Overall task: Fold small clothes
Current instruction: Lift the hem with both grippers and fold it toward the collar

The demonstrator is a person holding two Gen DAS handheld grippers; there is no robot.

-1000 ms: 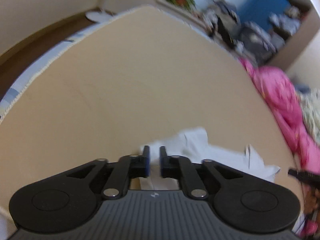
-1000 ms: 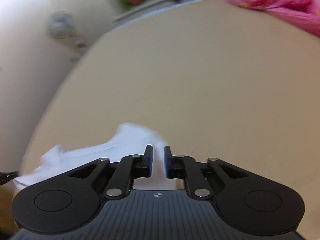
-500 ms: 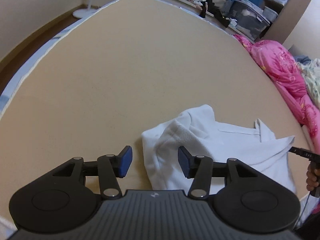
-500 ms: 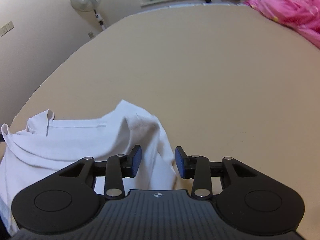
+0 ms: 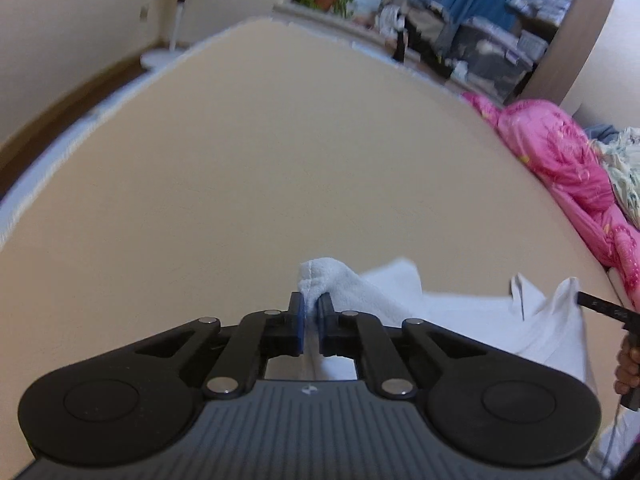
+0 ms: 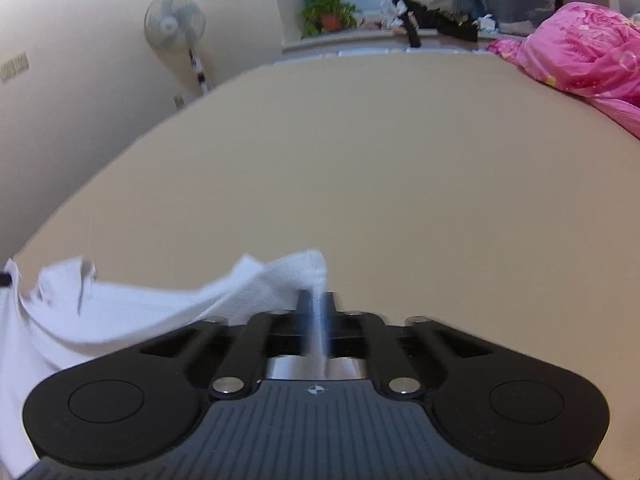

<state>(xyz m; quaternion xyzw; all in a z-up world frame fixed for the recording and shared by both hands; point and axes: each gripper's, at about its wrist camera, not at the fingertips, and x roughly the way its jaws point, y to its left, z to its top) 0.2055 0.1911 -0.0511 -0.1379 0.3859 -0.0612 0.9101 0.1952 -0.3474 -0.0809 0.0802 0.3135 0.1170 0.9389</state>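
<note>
A small white garment lies crumpled on a wide beige surface. My left gripper is shut on one corner of it, and a fold of white cloth sticks up between the blue pads. In the right wrist view the same white garment stretches away to the left. My right gripper is shut on another corner of it, with cloth pinched between the jaws. The other gripper's black tip and a hand show at the right edge of the left wrist view.
A pink quilt is heaped along the right side of the beige surface, also seen as a pink quilt in the right wrist view. A standing fan is by the wall. A potted plant, clothes and storage boxes stand beyond the far edge.
Both grippers opened over the garment's corners half a second ago and have now shut on them. The pinched corners now stand up between the jaws.
</note>
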